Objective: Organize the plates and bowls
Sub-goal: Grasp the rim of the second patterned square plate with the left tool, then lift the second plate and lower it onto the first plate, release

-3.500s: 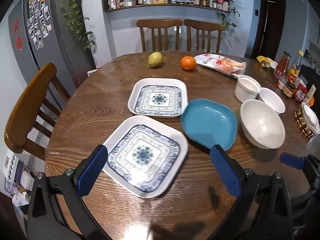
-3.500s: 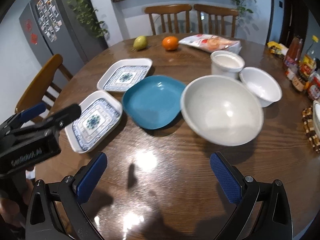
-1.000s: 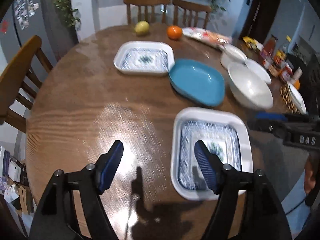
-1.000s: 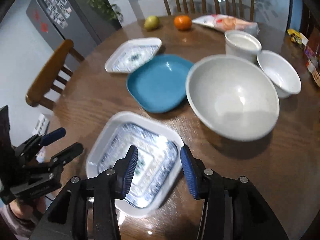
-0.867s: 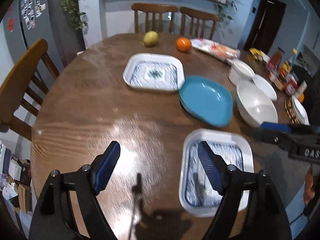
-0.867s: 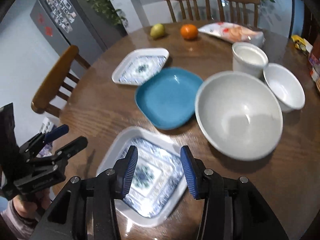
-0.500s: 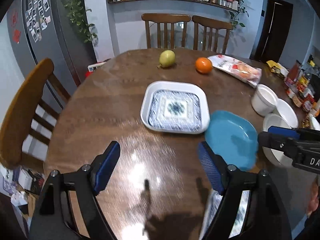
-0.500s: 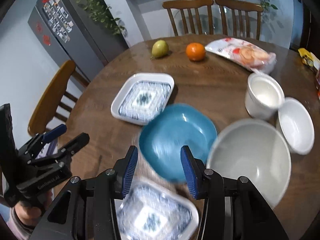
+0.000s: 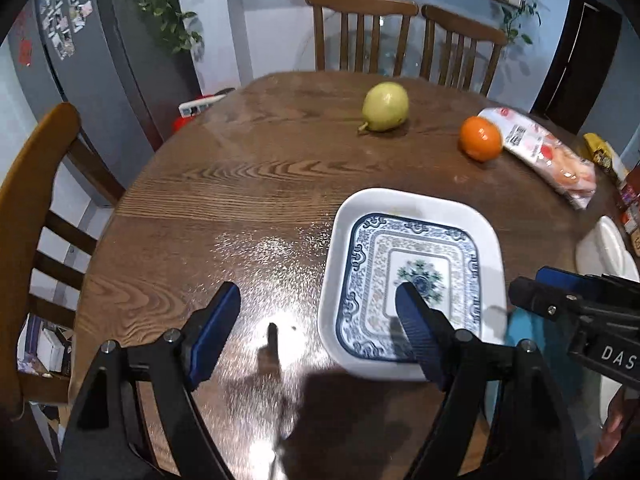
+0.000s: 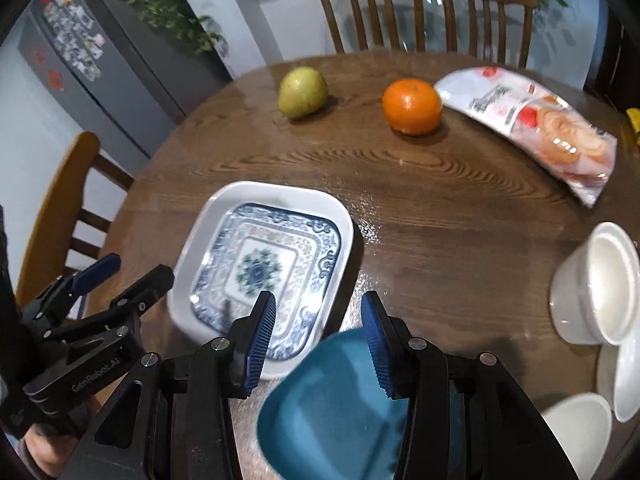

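Observation:
A square white plate with a blue pattern (image 9: pixel 412 276) lies on the round wooden table (image 9: pixel 248 184); it also shows in the right wrist view (image 10: pixel 264 268). My left gripper (image 9: pixel 316 332) is open and empty, its right finger over the plate's near part. My right gripper (image 10: pixel 316 340) is partly open and empty, above the gap between the patterned plate and a blue plate (image 10: pixel 340 412). The right gripper (image 9: pixel 560 296) shows at the right edge of the left wrist view. A white cup (image 10: pixel 596 284) and white bowls (image 10: pixel 628 372) stand at the right.
A pear (image 9: pixel 386 107), an orange (image 9: pixel 480 138) and a snack bag (image 9: pixel 548 160) lie at the far side of the table. Wooden chairs stand behind (image 9: pixel 362 32) and at the left (image 9: pixel 36 184). Jars stand at the far right edge.
Both grippers have moved forward, toward the far patterned plate. The second patterned plate, near the front edge a second ago, has dropped out of view. The right jaws stay narrower than at first.

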A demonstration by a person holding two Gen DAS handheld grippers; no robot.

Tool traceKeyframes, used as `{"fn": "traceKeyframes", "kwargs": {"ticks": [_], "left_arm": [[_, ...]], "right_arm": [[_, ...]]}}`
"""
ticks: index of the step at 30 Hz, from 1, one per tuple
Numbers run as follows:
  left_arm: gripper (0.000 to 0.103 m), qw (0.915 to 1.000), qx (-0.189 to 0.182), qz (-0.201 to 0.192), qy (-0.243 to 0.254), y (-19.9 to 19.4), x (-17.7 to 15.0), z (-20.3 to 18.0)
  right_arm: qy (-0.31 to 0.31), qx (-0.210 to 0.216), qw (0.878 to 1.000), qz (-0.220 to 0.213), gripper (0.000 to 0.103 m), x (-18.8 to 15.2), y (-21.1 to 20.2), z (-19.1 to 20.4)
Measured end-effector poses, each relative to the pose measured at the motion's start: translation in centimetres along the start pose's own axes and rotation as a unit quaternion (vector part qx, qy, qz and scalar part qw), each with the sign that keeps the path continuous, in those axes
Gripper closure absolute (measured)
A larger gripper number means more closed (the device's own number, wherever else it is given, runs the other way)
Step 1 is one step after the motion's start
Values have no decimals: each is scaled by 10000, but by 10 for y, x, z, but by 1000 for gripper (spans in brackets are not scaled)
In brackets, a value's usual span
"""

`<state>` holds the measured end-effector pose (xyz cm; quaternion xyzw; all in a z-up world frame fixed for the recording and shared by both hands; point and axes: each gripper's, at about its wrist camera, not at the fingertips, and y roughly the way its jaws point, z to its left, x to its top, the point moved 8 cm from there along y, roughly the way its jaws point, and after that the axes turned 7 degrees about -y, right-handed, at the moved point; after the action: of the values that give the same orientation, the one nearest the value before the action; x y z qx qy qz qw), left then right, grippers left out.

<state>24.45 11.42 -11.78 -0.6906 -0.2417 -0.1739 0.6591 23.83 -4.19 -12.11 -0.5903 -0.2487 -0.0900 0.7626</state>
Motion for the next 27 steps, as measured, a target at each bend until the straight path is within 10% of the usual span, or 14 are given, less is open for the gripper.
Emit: {"fn": "traceKeyframes", "kwargs": {"ticks": [5, 13, 27], "left_arm": [[28, 9997, 66, 200, 144, 19, -6, -1], [85, 9984, -261, 500, 86, 34, -13, -1], [91, 9990, -221, -375, 83, -44, -2, 10]], "right_arm": [[-6, -52, 9997, 241, 56, -4, 27, -4], [-173, -93, 9990, 402, 85, -7, 46, -4], [-158, 130, 9995, -260, 90, 5, -13, 16]]}}
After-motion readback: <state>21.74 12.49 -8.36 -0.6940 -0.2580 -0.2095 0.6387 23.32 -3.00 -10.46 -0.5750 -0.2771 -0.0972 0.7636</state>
